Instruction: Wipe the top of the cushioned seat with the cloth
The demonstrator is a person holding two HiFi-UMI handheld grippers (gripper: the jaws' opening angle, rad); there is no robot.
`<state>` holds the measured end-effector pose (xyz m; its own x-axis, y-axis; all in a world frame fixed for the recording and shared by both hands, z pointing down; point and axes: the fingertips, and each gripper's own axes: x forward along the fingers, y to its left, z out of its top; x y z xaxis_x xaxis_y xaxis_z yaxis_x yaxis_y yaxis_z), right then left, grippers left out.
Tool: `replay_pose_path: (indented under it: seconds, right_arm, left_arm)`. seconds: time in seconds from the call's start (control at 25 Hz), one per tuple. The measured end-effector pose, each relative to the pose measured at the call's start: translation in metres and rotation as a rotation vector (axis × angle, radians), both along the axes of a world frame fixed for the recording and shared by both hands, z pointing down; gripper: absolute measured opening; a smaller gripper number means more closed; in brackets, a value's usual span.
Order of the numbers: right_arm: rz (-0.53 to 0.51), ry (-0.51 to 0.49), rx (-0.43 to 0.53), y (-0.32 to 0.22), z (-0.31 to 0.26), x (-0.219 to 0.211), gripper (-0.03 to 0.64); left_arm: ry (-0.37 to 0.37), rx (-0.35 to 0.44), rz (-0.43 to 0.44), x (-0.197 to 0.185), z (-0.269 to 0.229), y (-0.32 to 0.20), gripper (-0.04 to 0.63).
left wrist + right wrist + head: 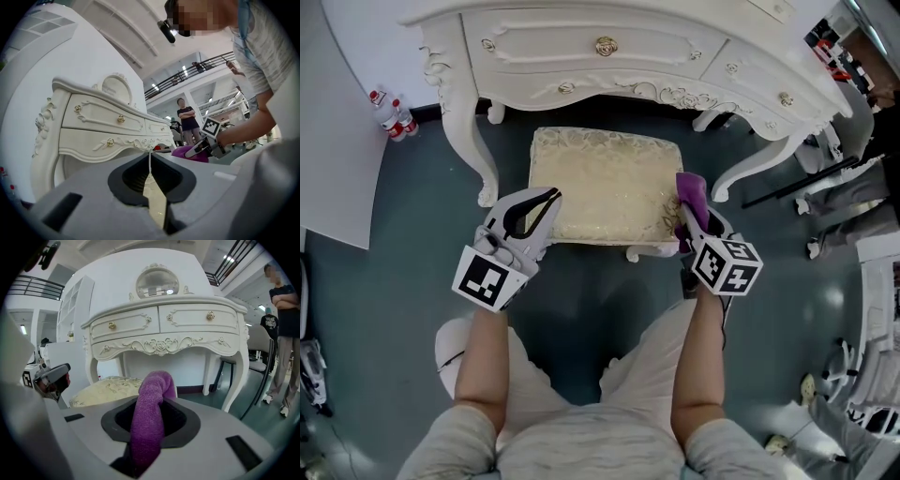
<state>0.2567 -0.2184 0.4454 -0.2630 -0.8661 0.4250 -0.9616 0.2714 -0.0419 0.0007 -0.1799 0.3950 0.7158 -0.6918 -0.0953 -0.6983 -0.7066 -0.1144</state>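
Teal-grey smooth floor [403, 281], open hall with a railed upper level in the gripper views. White carved dressing table [609, 56] stands on it. One cream brocade cushioned seat [605, 183], rectangular, sits just in front of the table, long axis running left to right across the head view.

One purple terry cloth [692, 192], at the seat's right edge near the front corner. It is bunched into a roll, long axis along the jaws, free end poking past the tips toward the table and curling over. Can't tell if it touches the cushion.

Two grippers:
- right gripper [687, 217]: jaws clamped on the cloth, right of the seat.
- left gripper [547, 200]: jaws closed tip to tip, nothing between them, over the seat's front-left corner.

Two clear plastic bottles with red caps [394, 114] on the floor far left, by the wall. One bystander, arms folded [283, 333], well behind to the right.
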Motion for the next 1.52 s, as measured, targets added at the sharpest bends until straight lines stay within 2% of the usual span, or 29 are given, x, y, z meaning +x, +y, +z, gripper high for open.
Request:
replay_pose_path:
  seconds: [0.28, 0.52, 1.08, 1.52]
  right_arm:
    - [0.058, 0.124, -0.049, -0.01, 0.021, 0.007, 0.095]
    - [0.094, 0.213, -0.082, -0.01, 0.036, 0.012, 0.095]
    - [0.156, 0.254, -0.057, -0.011, 0.039, 0.008, 0.095]
    - [0.179, 0.25, -0.035, -0.009, 0.036, -0.008, 0.095]
  left_arm:
    - [0.023, 0.022, -0.015, -0.019, -0.001, -0.004, 0.015]
    - [0.032, 0.005, -0.011, -0.019, -0.002, -0.003, 0.015]
    - [0.026, 0.011, -0.008, -0.022, -0.001, -0.001, 0.015]
    - [0.039, 0.008, -0.01, -0.025, 0.0, -0.002, 0.015]
